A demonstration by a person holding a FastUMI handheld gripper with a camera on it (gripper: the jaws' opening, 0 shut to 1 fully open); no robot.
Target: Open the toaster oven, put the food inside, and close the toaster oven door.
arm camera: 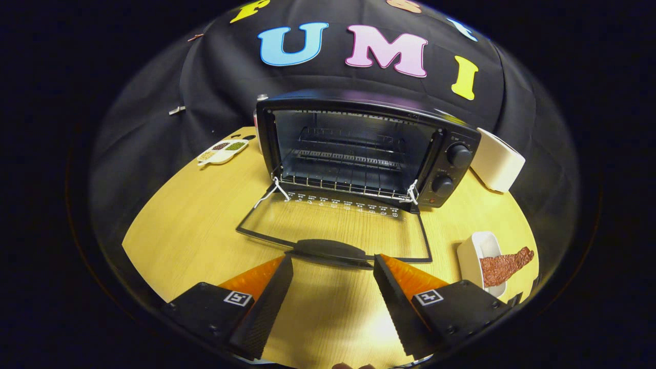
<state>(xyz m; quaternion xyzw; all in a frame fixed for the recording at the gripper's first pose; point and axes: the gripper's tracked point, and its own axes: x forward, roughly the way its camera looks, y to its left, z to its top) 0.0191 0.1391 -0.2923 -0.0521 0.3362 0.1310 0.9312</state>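
A black toaster oven (359, 148) stands at the back of the wooden table (179, 236), its cavity bare with a wire rack (343, 187) slid partly forward. Its glass door (333, 225) lies folded down flat toward me, with the black door handle (330, 251) just ahead of my fingertips. To the right of the door, a small white dish (474, 256) holds a reddish-brown slice of meat (505, 266) that sticks out over its rim. My gripper (333, 264) is open, with nothing between its fingers, hovering low over the table just short of the handle.
A white divided dish (223, 151) with small heaps of grains sits left of the oven. A white rectangular container (496, 160) stands at the oven's right side. Two knobs (451, 169) are on the oven's right panel. The table's curved front edge is close below the fingers.
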